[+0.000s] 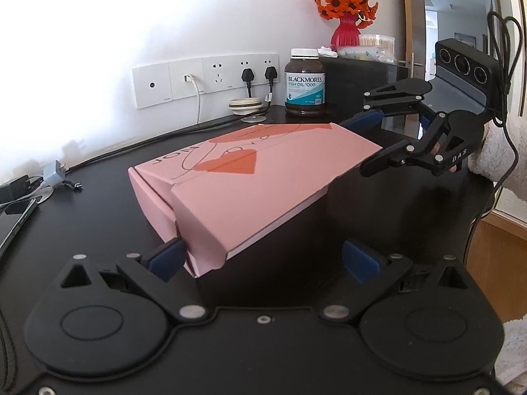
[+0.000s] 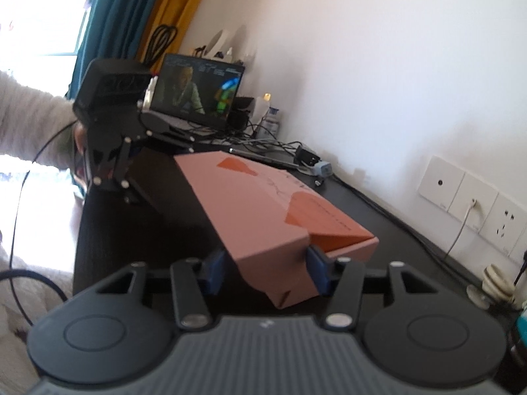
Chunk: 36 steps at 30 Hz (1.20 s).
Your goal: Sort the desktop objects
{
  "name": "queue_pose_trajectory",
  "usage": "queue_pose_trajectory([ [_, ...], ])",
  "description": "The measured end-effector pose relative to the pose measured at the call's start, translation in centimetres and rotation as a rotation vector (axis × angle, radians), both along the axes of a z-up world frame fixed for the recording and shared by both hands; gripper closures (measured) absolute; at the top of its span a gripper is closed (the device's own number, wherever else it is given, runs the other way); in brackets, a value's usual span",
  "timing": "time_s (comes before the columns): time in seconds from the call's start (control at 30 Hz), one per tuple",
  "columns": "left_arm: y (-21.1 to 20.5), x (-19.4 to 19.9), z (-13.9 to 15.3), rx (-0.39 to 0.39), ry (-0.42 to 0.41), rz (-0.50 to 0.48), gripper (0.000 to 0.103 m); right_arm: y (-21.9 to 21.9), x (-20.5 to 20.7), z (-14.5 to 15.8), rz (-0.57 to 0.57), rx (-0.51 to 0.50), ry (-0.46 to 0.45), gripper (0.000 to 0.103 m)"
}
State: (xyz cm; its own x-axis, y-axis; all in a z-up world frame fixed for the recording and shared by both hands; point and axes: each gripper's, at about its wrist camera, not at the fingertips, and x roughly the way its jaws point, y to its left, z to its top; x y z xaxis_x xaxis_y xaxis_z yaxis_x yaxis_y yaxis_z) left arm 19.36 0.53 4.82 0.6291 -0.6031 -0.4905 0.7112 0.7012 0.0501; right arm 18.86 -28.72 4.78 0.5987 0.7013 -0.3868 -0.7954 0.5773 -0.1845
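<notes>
Two grippers at pink box (image 1: pixel 230 177), left gripper (image 1: pixel 263 260) wide, unclamped; right gripper (image 2: pixel 266 271) partly closed around box end

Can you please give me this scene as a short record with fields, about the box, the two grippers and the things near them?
main object: pink box, printed with orange hearts, lid flap partly raised
surface: black desk
left gripper: open at the box's near corner, one pad touching it
right gripper: at the opposite end, jaws around a box flap; contact unclear
behind the box: fish oil bottle, red vase with orange flowers
other end of desk: open laptop, cables
wall: white sockets
</notes>
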Motion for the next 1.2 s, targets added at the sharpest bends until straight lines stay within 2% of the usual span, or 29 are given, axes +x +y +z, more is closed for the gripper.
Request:
queue_pose_trajectory([
  [0.23,0.1,0.0,0.1,-0.001,-0.009,0.001,0.000,-0.7,1.2,0.4,-0.047,0.118,0.161,0.052],
  [0.37,0.0,0.0,0.1,0.004,-0.012,0.002,0.000,-0.9,1.3,0.5,-0.055,0.148,0.198,0.052],
  [0.6,0.1,0.2,0.0,0.002,-0.009,0.013,0.000,-1.0,1.3,0.5,-0.037,0.146,0.198,0.052],
  [0.7,0.0,0.1,0.0,0.006,-0.012,0.013,0.000,-0.9,1.1,0.5,-0.023,0.101,0.143,0.051],
  [0.73,0.1,0.1,0.0,0.005,-0.011,0.012,0.000,-0.8,1.0,0.4,-0.028,0.079,0.115,0.047],
  [0.8,0.1,0.2,0.0,0.001,-0.008,0.011,0.000,-0.8,1.2,0.4,-0.022,0.061,0.094,0.046],
  [1.03,0.4,0.3,0.0,-0.007,-0.005,0.010,0.000,-0.6,2.6,-0.3,-0.008,0.085,0.146,0.046],
  [1.2,0.3,0.2,0.0,-0.005,-0.011,0.005,0.000,-1.0,2.6,-0.2,-0.035,0.132,0.216,0.053],
])
